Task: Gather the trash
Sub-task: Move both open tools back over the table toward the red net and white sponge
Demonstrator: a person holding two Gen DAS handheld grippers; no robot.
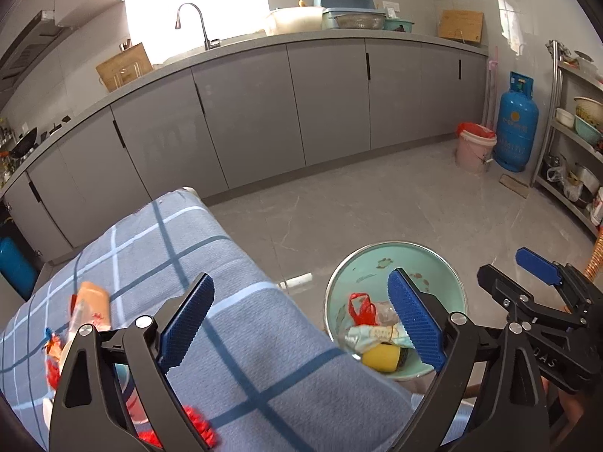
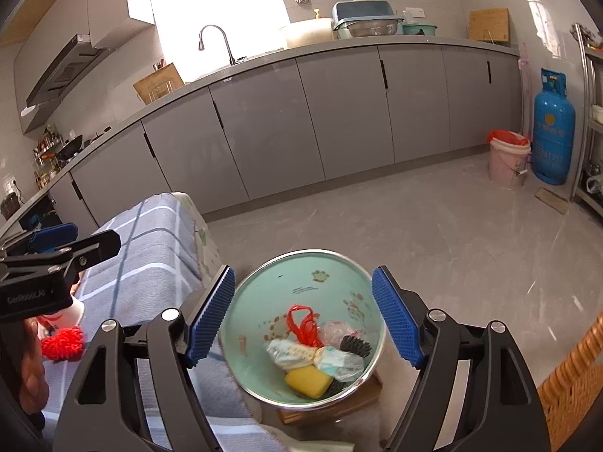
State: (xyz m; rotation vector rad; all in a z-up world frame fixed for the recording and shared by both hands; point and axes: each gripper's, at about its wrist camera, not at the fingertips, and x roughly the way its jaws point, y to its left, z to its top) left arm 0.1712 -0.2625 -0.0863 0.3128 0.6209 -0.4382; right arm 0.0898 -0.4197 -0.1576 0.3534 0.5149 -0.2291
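A mint green bowl (image 2: 264, 301) sits low beside the checked-cloth table (image 2: 158, 248) and holds trash: a yellow sponge (image 2: 307, 380), a red net bag (image 2: 301, 324), crumpled wrappers (image 2: 331, 361) and a black scrubber (image 2: 356, 344). My right gripper (image 2: 303, 316) is open and empty above the bowl. My left gripper (image 1: 301, 324) is open and empty over the table's right edge; the bowl (image 1: 361, 267) lies behind its right finger. An orange packet (image 1: 92, 301) and a red pompom (image 1: 199, 425) lie on the cloth.
Grey kitchen cabinets (image 1: 264, 105) with a sink tap (image 1: 196, 22) run along the back. A pink bucket (image 1: 473, 147) and a blue gas cylinder (image 1: 516, 124) stand at the far right by a metal shelf (image 1: 576, 143). A wicker edge (image 2: 576, 388) is at lower right.
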